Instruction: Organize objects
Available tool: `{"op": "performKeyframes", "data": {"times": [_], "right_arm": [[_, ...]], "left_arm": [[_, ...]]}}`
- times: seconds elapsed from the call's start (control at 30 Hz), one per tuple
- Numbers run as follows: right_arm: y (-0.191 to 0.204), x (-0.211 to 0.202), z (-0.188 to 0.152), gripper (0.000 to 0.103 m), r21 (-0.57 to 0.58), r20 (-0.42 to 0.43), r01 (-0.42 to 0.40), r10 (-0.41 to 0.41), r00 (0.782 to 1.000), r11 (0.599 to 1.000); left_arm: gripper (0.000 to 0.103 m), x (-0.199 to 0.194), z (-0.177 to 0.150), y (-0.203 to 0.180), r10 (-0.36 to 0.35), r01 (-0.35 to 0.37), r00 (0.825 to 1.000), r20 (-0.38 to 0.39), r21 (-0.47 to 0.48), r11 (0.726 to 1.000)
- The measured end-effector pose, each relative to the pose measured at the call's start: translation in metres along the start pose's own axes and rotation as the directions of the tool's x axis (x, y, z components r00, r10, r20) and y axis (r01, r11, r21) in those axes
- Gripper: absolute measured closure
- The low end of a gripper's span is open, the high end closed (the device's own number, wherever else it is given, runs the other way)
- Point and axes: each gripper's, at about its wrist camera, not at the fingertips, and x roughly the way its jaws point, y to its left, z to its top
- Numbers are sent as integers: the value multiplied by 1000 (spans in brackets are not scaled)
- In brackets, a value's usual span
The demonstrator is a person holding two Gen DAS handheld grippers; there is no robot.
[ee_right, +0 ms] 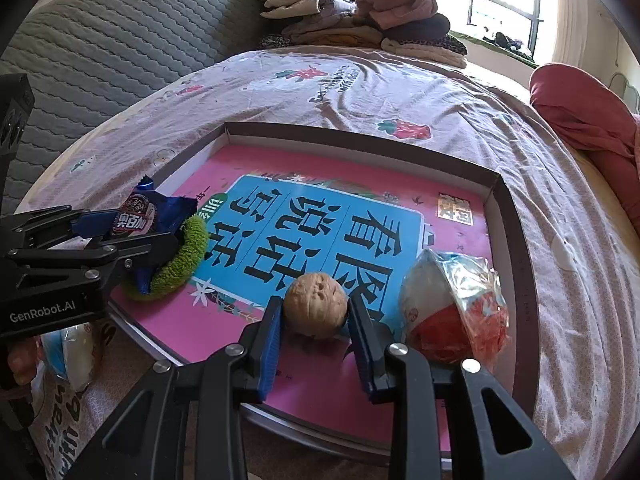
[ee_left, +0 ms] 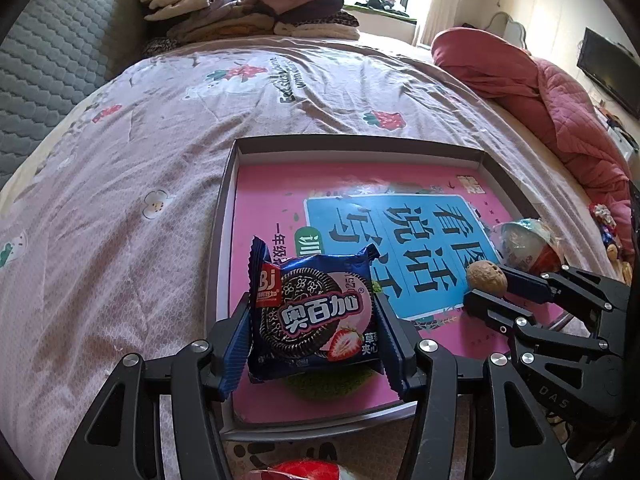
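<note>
Left claw [ee_left: 314, 326] clamps a glossy crinkled blue biscuit packet [ee_left: 312, 316]; right claw [ee_right: 314, 320] grips a rough round walnut [ee_right: 316, 303]; its neighbour reads "GenRobot.AI".

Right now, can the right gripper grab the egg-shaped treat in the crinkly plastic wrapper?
Probably not yet. The right gripper is shut on a round brown walnut, so its jaws are full. The egg-shaped treat in clear plastic wrapper sits just beside it in the shallow cardboard box, with nothing between them.

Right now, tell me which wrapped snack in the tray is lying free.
The egg-shaped red-and-white one, beside the walnut; the cookie packet is clamped in the left hand-held gripper.
</note>
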Motion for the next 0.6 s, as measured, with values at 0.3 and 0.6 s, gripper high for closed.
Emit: {"op": "performKeyframes", "data": {"times": [0.3,0.6], "right_arm": [[-2,-1,1,70,25,-7,-7,7,1000,1000],[-5,-4,3,68,29,4,3,-3,1000,1000]], "left_arm": [[44,0,1,3,-36,36,999,5,-29,999],[39,-3,3,7,-68,69,997,20,-64,996]]}}
